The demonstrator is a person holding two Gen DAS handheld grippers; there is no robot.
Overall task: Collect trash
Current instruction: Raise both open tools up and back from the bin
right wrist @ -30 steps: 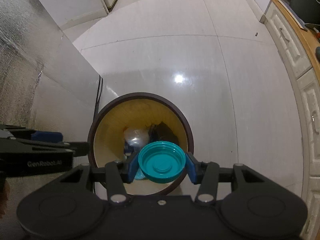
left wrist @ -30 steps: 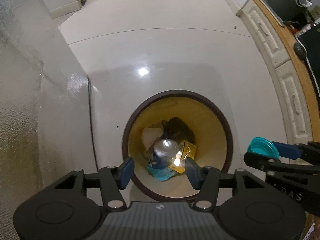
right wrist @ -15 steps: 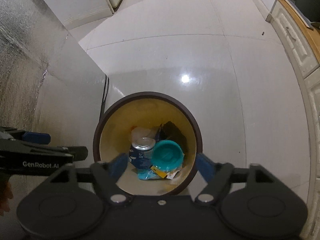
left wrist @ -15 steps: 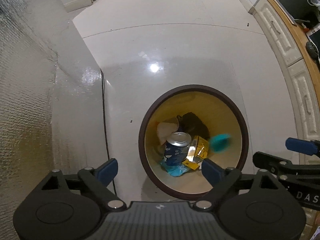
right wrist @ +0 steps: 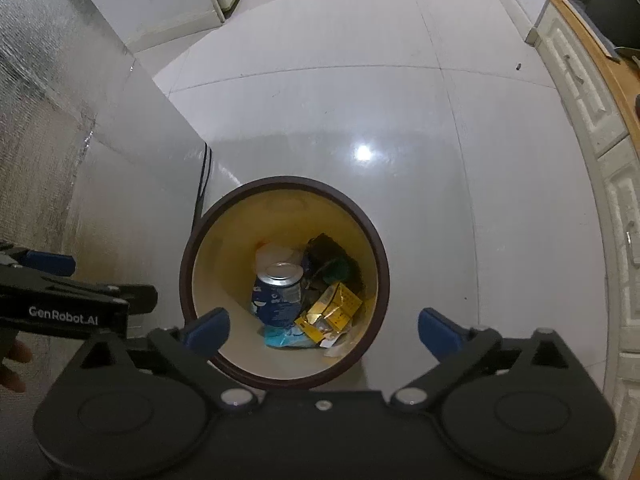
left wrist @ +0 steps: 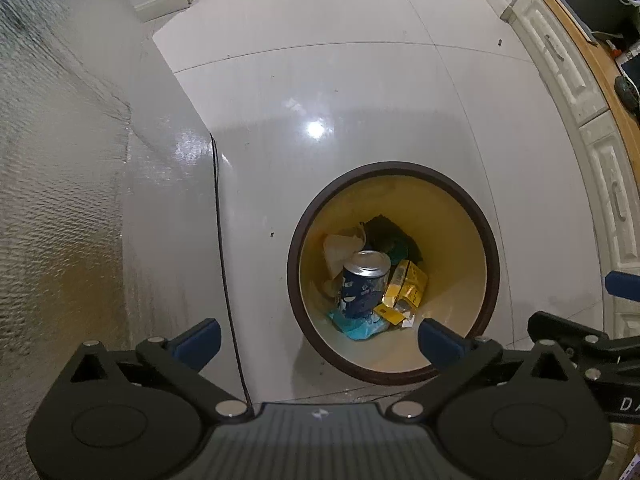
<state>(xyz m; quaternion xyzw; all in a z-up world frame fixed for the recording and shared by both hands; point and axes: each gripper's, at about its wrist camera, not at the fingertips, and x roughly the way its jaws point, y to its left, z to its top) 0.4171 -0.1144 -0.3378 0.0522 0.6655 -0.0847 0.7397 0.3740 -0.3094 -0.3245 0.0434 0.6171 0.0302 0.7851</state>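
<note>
We hold both grippers above a round waste bin with a dark brown rim and pale yellow inner wall (left wrist: 486,264), which stands on the glossy white tiled floor (left wrist: 360,92) just beside a silver, textured foil-covered panel (left wrist: 60,200).

The left gripper (left wrist: 318,342) points down over the near edge of the bin; its blue-padded jaws are opening, stand wide apart, and have nothing between them. The right gripper (right wrist: 322,328) hangs over the bin in the same way, with its jaws opening, spread wide, and empty as well. In the left wrist view the right gripper shows at the right edge; in the right wrist view the left gripper shows at the left edge, with fingertips of a hand (right wrist: 14,364) below it.

The collected trash lies at the bottom of the bin. A dark blue drink can with a silver top (left wrist: 365,283) stands roughly upright near the middle. A crumpled yellow foil wrapper (left wrist: 406,286) lies touching the can on its right. A light blue plastic wrapper (left wrist: 360,326) lies under the can's near side. A white crumpled paper piece (left wrist: 340,246) sits behind the can on the left, and a dark, black-and-green bundle (left wrist: 394,236) lies behind it on the right; we cannot tell what that bundle is.

A cream panelled cabinet front with a wooden top edge (left wrist: 596,152) runs along the right side of the floor.
</note>
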